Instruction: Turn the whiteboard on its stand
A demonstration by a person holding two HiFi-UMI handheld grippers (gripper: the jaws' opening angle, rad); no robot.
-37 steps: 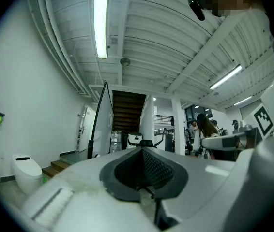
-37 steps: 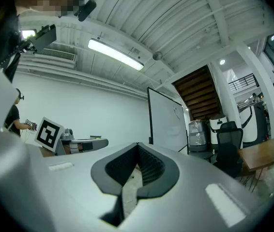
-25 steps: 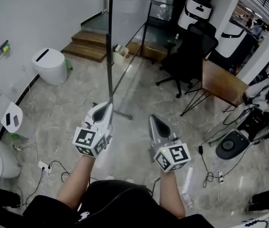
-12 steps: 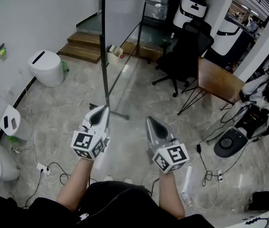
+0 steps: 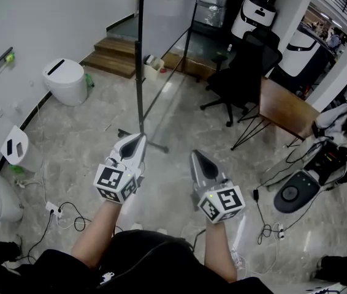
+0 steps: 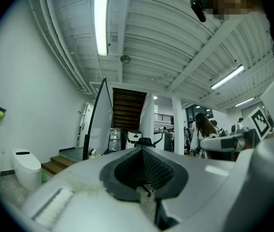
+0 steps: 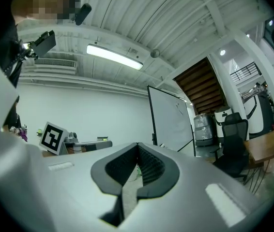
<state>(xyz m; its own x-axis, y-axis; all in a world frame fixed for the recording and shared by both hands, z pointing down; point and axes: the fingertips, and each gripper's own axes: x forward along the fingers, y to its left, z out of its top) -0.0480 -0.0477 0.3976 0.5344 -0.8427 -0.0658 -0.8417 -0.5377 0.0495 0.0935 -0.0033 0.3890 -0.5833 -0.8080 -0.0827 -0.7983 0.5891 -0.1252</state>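
Head view: whiteboard [image 5: 164, 11] stands ahead of my left tongs [image 5: 138, 138], apart. Left tongs and right tongs [image 5: 196, 155] both closed, holding nothing. Approach in hand; next, I judge: open, grip its edge

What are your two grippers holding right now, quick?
Left gripper: closed, holding nothing.
Right gripper: closed, holding nothing.

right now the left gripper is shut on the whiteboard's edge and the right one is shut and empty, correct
Not quite: the left gripper is shut on nothing; the left gripper view shows the whiteboard standing apart, ahead. The right gripper is shut and empty.
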